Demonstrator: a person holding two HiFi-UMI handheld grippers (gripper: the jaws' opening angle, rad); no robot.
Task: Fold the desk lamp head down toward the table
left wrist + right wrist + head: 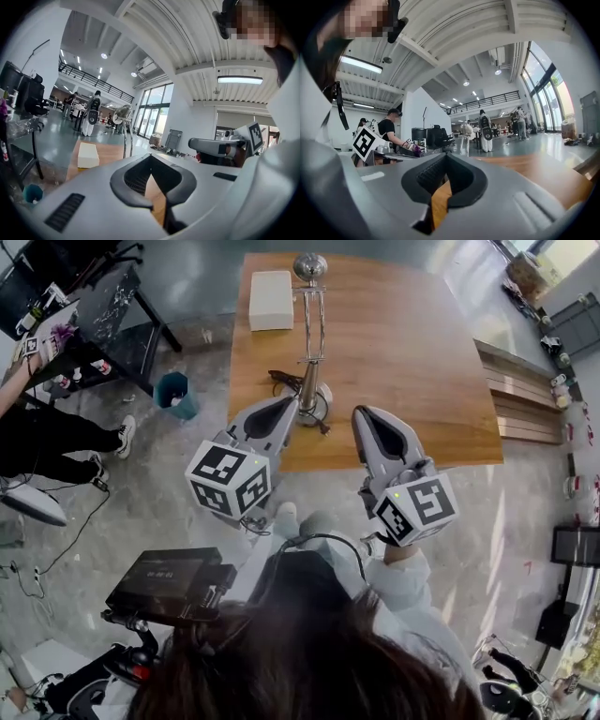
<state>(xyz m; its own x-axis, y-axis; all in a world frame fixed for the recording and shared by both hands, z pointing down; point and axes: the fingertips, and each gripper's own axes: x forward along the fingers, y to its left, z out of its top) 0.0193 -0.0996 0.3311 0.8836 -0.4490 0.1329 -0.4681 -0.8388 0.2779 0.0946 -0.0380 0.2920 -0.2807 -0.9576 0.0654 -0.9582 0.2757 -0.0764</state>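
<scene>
The silver metal desk lamp (313, 343) is standing upright near the front edge of the brown wooden surface (412, 343), at twelve o'clock from the person. Its round base (319, 404) is lying between the two tools, and its rounded head (310, 266) is sitting at the top of the twin-rod arm. Nothing is folded yet, though from this steep angle the tilt of the head is hard to judge. The left gripper (279, 409) is hovering at nine o'clock of the base and the right gripper (367, 420) at three o'clock. Each is showing its jaws pressed together with nothing between them, only wood showing behind the tips. A flat white rectangular box (272, 299) is lying at eleven o'clock of the base, and a dark cable (281, 381) is trailing beside the base. The risk is probably in the reach. With the jaws closed, a push on the smooth head could be slipping off. With nothing bracing the base, that push could be tipping the whole lamp toward the box or dragging it along the surface. A jaw catching the cable could be tugging the base off the front edge.
</scene>
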